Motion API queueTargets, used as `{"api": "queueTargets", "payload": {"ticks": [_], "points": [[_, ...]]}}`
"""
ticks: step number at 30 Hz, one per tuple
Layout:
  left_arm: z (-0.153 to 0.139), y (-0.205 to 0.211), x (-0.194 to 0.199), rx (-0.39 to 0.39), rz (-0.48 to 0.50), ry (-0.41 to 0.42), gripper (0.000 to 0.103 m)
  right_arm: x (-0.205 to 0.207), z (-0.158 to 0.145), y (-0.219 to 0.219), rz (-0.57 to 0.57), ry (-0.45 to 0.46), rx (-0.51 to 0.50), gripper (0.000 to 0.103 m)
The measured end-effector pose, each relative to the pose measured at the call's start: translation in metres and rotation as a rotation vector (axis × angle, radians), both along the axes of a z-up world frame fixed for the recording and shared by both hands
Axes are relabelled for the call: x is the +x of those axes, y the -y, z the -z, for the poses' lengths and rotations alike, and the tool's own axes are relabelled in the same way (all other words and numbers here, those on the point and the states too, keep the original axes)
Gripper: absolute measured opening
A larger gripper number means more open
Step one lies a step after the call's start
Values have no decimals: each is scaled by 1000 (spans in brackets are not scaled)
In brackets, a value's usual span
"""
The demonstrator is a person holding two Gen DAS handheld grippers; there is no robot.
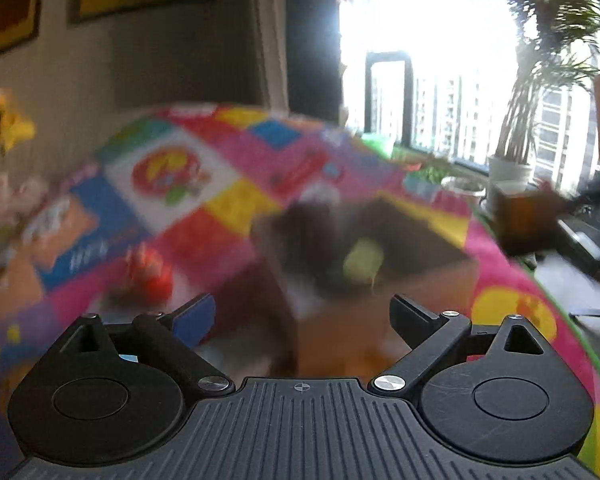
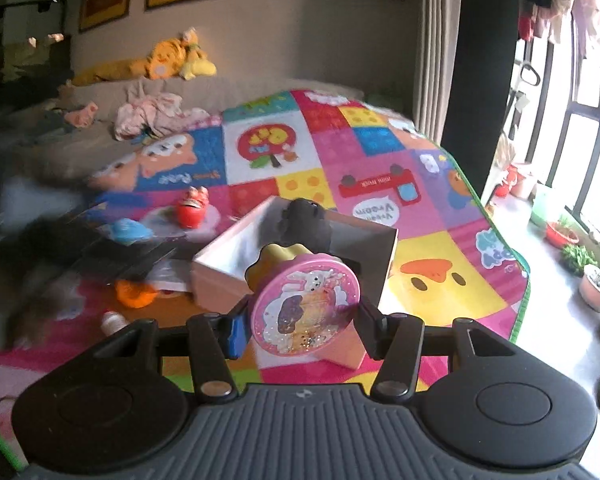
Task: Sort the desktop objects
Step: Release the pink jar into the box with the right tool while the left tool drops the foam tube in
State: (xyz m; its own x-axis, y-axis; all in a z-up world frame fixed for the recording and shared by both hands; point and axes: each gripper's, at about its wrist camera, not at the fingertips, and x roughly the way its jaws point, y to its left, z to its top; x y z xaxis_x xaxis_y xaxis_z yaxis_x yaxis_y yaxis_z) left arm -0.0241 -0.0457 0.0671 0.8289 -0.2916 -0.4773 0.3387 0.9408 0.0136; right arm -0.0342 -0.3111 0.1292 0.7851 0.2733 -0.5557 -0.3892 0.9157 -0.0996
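Observation:
My right gripper (image 2: 304, 330) is shut on a round pink glitter toy (image 2: 306, 308) with a yellow flower-shaped part behind it, held up just in front of an open cardboard box (image 2: 220, 276). A black plush (image 2: 304, 222) lies inside that box. In the blurred left wrist view my left gripper (image 1: 302, 308) stands open with nothing between its fingers, just short of the box (image 1: 420, 292). A yellow-green object (image 1: 362, 266) and a dark shape (image 1: 300, 240) lie in the box. A red toy (image 1: 150, 276) sits on the mat to the left.
The colourful play mat (image 2: 440, 280) also carries a red toy (image 2: 192, 212), a blue toy (image 2: 130, 232), an orange item (image 2: 136, 294) and a small white bottle (image 2: 114, 320). Clothes and plush toys lie on the sofa (image 2: 160, 112) behind. Plant pots (image 2: 596, 288) line the window on the right.

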Motion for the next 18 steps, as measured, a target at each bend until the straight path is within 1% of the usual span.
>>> {"api": "queueTargets", "payload": {"ticks": [2,5,6,7,8,9,11,14,16,18], "points": [[13,-14,-13,-2,-25,-29,99,26,7,-10,18,-16,-45,53],[28,-36,-28,11,-91,-46,100,63,20,-23,48,-34,-108,53],[33,-45,-32,5,-115,-58,100,73,25,-26,59,-47,-114,54],[35,-53,-36,2,-130,-69,101,81,29,-28,74,-60,-116,59],[38,-60,-37,4,-144,-77,101,86,32,-31,94,-64,-116,61],[40,-65,-39,12,-160,-80,101,89,34,-33,104,-62,-115,61],[46,-76,-44,34,-199,-80,101,84,38,-39,97,-63,-96,61],[52,-94,-45,39,-280,-90,102,61,40,-53,28,-52,-68,68],[56,-107,-47,21,-339,-103,102,40,45,-69,-58,-56,-59,70],[59,-120,-44,-39,-390,-138,102,21,53,-86,-144,-81,-52,70]]}}
